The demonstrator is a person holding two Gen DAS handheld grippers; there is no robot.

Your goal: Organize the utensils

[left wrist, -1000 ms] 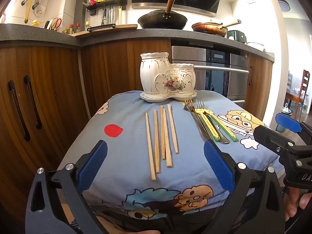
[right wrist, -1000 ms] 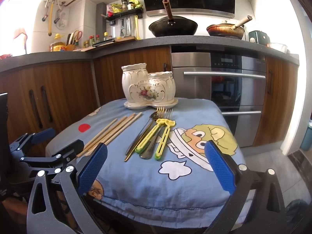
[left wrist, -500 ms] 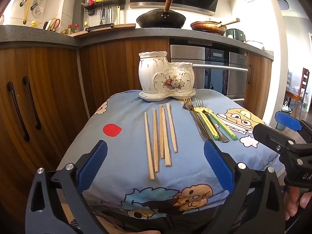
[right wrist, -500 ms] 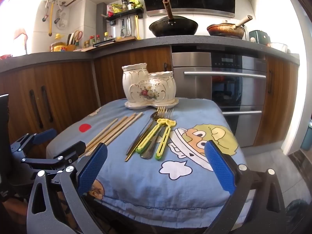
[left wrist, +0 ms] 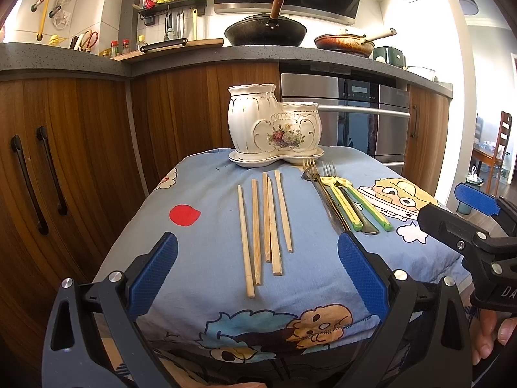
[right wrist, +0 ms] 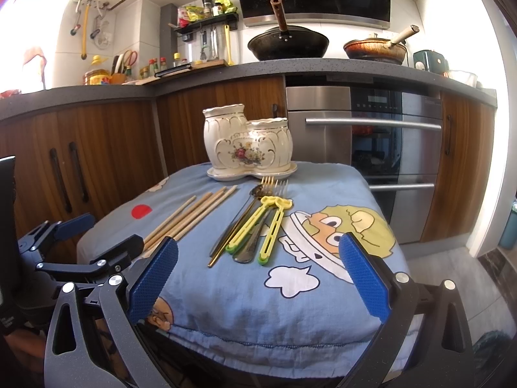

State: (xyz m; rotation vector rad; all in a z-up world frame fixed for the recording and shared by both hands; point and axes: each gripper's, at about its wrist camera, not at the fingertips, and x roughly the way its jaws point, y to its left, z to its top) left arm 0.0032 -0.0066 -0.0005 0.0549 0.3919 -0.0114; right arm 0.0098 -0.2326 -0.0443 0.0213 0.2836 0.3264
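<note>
A white floral ceramic utensil holder (left wrist: 273,123) (right wrist: 247,144) with two cups stands on its saucer at the far end of the blue cartoon cloth (left wrist: 206,242) (right wrist: 310,294). Several wooden chopsticks (left wrist: 265,223) (right wrist: 190,216) lie side by side in front of it. To their right lie forks, a spoon and yellow-green plastic utensils (left wrist: 345,200) (right wrist: 258,223). My left gripper (left wrist: 257,278) is open and empty at the near edge, in line with the chopsticks. My right gripper (right wrist: 257,278) is open and empty at the near edge, in line with the metal and plastic utensils.
Wooden cabinets (left wrist: 64,168) and a steel oven (right wrist: 371,148) stand behind the table. A dark wok (left wrist: 265,32) and a pan (left wrist: 345,43) sit on the grey counter. A chair (left wrist: 502,142) stands at far right.
Both grippers have shifted only slightly; the left view has drifted a little closer to the chopsticks. Nothing on the cloth has moved.
</note>
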